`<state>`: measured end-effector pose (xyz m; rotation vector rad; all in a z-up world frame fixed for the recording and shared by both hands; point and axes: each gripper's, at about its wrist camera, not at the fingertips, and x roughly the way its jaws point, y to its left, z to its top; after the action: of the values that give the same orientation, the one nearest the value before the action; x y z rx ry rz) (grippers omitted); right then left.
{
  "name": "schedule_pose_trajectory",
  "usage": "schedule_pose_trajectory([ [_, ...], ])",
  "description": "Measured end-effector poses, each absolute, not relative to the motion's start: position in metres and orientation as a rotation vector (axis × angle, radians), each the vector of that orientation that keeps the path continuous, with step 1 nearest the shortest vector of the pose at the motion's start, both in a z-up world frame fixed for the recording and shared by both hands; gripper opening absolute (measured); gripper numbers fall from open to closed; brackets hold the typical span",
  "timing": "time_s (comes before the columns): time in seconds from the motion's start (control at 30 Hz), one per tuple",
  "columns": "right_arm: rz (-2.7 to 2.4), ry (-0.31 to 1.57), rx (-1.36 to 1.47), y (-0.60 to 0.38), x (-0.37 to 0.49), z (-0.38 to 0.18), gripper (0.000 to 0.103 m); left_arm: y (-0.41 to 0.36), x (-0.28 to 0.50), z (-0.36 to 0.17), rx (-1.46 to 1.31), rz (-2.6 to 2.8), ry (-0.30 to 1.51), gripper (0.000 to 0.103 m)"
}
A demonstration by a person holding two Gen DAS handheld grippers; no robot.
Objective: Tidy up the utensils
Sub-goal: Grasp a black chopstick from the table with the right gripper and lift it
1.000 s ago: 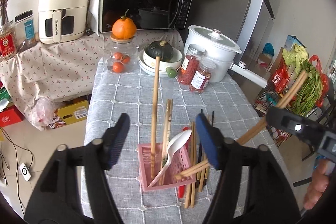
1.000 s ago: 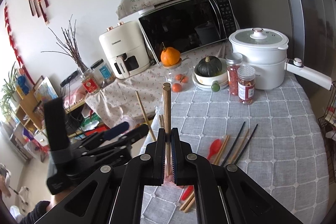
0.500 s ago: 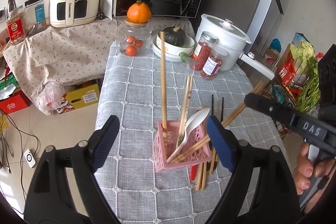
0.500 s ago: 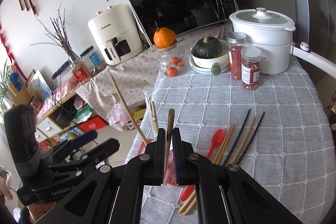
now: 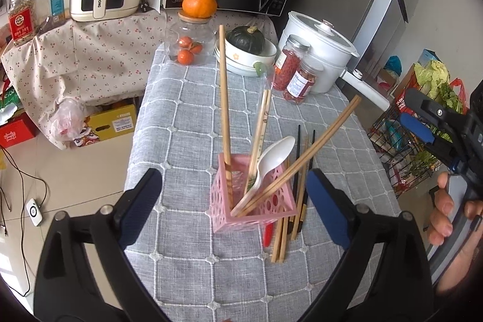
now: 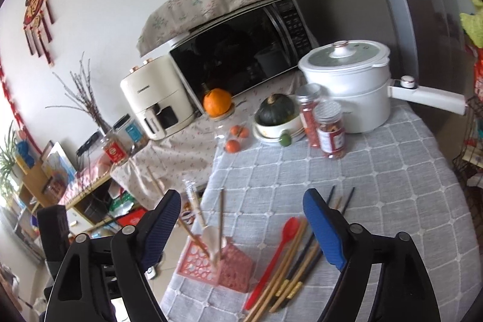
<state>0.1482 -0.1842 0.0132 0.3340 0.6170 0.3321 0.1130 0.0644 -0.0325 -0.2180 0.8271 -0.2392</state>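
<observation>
A pink lattice holder point(image 5: 256, 212) point(image 6: 225, 264) stands on the grey checked tablecloth. In it are one upright wooden chopstick point(image 5: 225, 110), a wrapped pair point(image 5: 261, 135), a white spoon point(image 5: 273, 157) and a slanted wooden pair point(image 5: 320, 141). To its right on the cloth lie a red spoon point(image 6: 280, 249), wooden chopsticks point(image 6: 276, 281) and black chopsticks point(image 5: 299, 147). My left gripper point(image 5: 232, 174) is opening wide, its pads off the holder just ahead. My right gripper point(image 6: 241, 195) point(image 5: 413, 113) is opening too, with nothing between its fingers, above the loose utensils.
At the table's far end stand a white pot point(image 5: 320, 56), two red-filled jars point(image 5: 297, 71), a bowl with a green squash point(image 5: 246, 50) and a glass jar point(image 5: 190, 44) with an orange on top. The table drops off at the left. A vegetable rack point(image 5: 407, 147) is at the right.
My right gripper opened and let go of the wooden chopsticks, which now lean in the pink holder, and it drew back. My left gripper opened wider.
</observation>
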Motion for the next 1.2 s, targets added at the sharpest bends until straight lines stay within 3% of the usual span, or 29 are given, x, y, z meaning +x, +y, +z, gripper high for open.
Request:
schedule_pose_trajectory([
  [0.4, 0.075, 0.739, 0.215, -0.217, 0.181, -0.06, 0.088, 0.065, 0.108, -0.066, -0.21, -0.224, 0.934, 0.101],
  [0.7, -0.026, 0.895, 0.166, -0.219, 0.221, -0.13, 0.088, 0.06, 0.104, -0.064, -0.178, -0.239, 0.91, 0.102],
  [1.2, -0.128, 0.938, 0.106, -0.22, 0.256, -0.17, 0.087, 0.042, 0.096, -0.052, -0.124, -0.292, 0.871, 0.102],
])
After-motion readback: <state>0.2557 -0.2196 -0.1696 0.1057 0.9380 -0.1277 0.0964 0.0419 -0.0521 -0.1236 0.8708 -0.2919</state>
